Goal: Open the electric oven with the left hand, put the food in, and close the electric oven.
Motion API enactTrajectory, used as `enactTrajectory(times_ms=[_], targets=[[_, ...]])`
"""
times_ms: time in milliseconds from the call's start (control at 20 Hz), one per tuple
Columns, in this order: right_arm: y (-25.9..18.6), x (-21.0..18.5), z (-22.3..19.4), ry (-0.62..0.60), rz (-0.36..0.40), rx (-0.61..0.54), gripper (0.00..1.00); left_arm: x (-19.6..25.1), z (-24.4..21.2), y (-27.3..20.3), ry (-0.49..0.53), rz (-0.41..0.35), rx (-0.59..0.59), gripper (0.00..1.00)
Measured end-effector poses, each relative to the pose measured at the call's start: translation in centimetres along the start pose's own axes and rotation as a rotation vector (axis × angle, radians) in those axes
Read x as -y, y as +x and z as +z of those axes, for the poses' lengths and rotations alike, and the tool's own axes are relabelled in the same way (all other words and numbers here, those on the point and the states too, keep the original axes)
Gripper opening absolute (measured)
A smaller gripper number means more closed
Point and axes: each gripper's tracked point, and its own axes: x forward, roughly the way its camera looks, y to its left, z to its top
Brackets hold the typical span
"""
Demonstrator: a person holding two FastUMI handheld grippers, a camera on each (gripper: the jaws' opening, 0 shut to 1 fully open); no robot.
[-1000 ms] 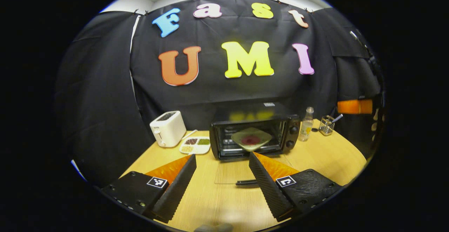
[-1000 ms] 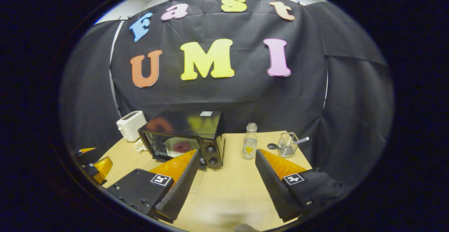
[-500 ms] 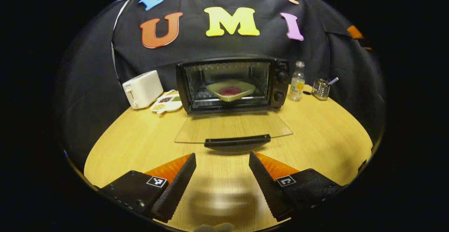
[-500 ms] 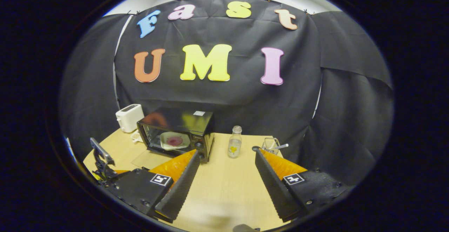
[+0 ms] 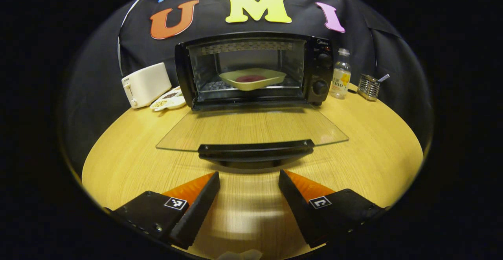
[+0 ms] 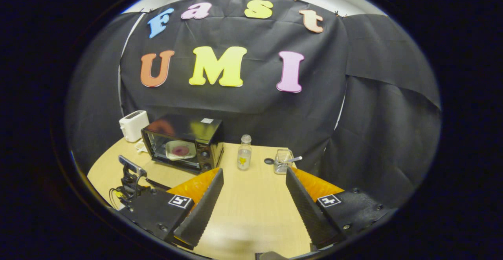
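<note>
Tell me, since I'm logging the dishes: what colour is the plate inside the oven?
Pale yellow-green plate, with dark red food on it; clearest in the left gripper view.

White toaster (image 5: 145,84), snack dish (image 5: 168,100), bottle (image 5: 340,80), wire basket (image 5: 368,87).

Left gripper (image 5: 249,177) and right gripper (image 6: 254,173) both hover low, jaws spread wide, holding nothing.

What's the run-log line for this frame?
stage: close oven | oven door: open flat | plate of food: on rack inside | left gripper: open, short of door handle | right gripper: open, empty
</note>
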Motion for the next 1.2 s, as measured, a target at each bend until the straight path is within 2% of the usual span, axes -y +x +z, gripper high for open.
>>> enactTrajectory(times_ms=[200,250,350,600,700,750,1000,1200], targets=[[0.5,0.2,-0.5,0.021,0.000,-0.023,0.96,-0.1,1.0,0.3,0.010,0.003,0.006,0.97],[0.7,0.2,-0.5,0.025,0.002,-0.025,1.00,-0.1,1.4,0.3,0.013,0.002,0.012,0.97],[1.1,0.2,-0.7,0.035,0.008,-0.031,0.96,-0.1,2.3,-0.1,0.020,0.000,0.020,0.97],[2.1,0.3,-1.2,0.068,0.014,-0.042,0.96,-0.3,5.3,-0.8,0.017,0.002,0.048,0.97],[2.3,0.5,-1.4,0.087,0.014,-0.048,1.00,-0.4,7.0,-0.9,0.022,0.002,0.065,0.97],[2.6,0.6,-1.6,0.095,0.014,-0.051,0.96,-0.4,7.9,-0.9,0.030,0.002,0.076,0.97],[3.0,0.8,-1.5,0.120,0.012,-0.049,0.96,-0.5,12.6,-0.3,0.076,0.006,0.132,0.96],[3.0,0.6,-1.3,0.133,0.016,-0.047,0.96,-0.8,16.2,0.1,0.066,0.015,0.180,0.96]])
